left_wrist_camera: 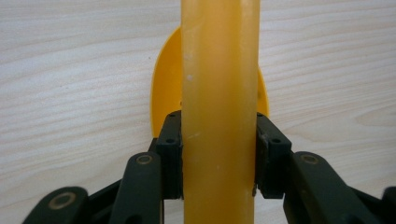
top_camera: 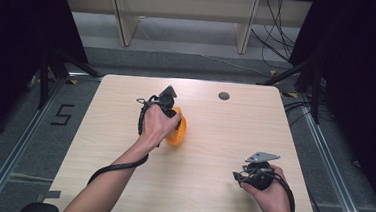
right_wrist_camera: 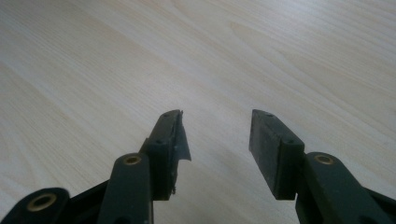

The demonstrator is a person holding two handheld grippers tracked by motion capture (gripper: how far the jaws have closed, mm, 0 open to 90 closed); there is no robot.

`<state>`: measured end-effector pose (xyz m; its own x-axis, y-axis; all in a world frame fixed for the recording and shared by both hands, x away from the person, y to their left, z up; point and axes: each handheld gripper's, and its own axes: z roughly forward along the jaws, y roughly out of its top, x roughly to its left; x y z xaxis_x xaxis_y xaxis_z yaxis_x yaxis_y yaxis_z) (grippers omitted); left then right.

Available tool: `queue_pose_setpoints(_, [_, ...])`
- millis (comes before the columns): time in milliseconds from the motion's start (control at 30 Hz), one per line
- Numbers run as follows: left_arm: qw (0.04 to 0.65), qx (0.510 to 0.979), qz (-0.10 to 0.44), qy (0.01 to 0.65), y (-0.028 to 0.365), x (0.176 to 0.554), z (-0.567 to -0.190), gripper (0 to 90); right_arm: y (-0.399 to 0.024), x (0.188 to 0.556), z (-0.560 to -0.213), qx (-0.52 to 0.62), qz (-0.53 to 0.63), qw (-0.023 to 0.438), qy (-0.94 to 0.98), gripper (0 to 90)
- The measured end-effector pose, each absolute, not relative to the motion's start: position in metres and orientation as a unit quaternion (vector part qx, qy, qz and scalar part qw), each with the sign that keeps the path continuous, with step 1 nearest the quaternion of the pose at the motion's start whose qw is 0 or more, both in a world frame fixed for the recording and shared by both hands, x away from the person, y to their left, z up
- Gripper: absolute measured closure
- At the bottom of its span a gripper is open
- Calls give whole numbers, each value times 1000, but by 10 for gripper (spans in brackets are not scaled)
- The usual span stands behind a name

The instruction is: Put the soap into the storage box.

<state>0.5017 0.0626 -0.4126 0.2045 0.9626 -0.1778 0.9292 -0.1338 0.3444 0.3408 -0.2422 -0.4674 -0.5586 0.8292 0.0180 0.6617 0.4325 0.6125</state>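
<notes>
Clamped between the black pads [left_wrist_camera: 170, 154] of the left gripper [left_wrist_camera: 218, 158], an orange-yellow plastic handle [left_wrist_camera: 219, 112] runs straight up the left gripper view, with the rounded orange body it belongs to — a scoop or cup, by the look of it [top_camera: 179, 130] — seen on or just over the wooden table [top_camera: 220, 188] near its middle in the high view. What exactly the piece is cannot be told. The right gripper [right_wrist_camera: 217, 135] is held well apart at the near right corner, its jaws spread with nothing between them. The step in hand is judged to be the carrying of the grasped piece — next, a steady lift or placement is called for, the pinch kept firm so that the smooth handle is not let slip.
</notes>
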Motion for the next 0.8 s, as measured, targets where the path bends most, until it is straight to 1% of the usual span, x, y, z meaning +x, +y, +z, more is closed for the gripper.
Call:
queue_pose_setpoints(433, [192,754,44,627,61,502,-414,601,-242,341,-467,448,287,143,835,542])
queue_pose_setpoints(567, [195,755,51,625,61,503,-414,598,-242,341,-468,445,286,142,837,541])
queue_pose_setpoints(667, [197,755,53,624,61,503,-413,575,-241,341,-468,444,286,140,838,540])
queue_pose_setpoints(800, [200,764,68,610,61,503,-412,536,-241,341,-468,446,286,139,836,539])
